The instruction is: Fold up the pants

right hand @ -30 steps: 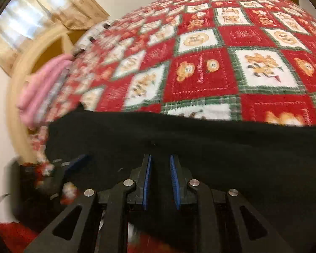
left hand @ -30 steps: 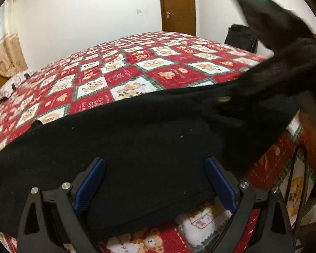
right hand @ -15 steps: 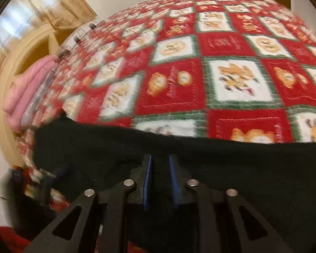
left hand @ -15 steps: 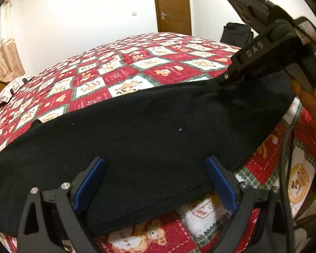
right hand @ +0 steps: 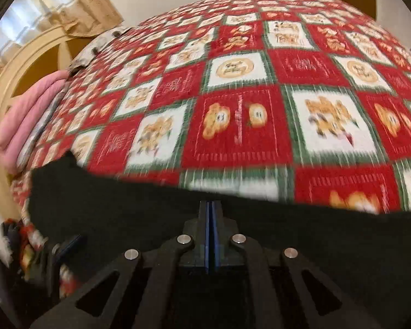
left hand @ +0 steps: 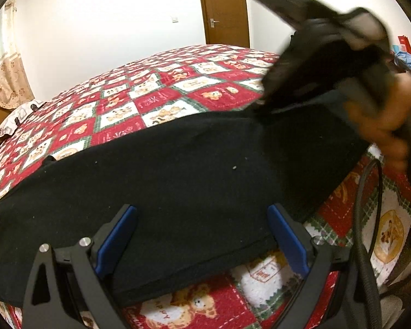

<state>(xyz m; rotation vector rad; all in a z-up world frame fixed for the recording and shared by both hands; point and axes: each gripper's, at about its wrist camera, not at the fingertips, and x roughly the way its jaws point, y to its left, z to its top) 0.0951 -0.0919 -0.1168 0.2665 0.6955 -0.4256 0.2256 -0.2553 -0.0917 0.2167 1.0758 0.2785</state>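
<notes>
Black pants lie folded lengthwise across the near edge of a bed with a red, white and green patchwork quilt. My left gripper is open, its blue pads on either side of the pants' near edge. My right gripper has its blue pads pressed together over the pants' far edge; no cloth shows between them. In the left wrist view the right gripper appears blurred at the pants' far right edge, held by a hand.
A pink folded blanket and a cream headboard are at the bed's left end. A wooden door stands behind the bed. A black cable hangs at the right.
My right gripper's pads have closed from a narrow gap to fully together, and it has shifted along the pants' far edge. The left gripper has stayed open in place.
</notes>
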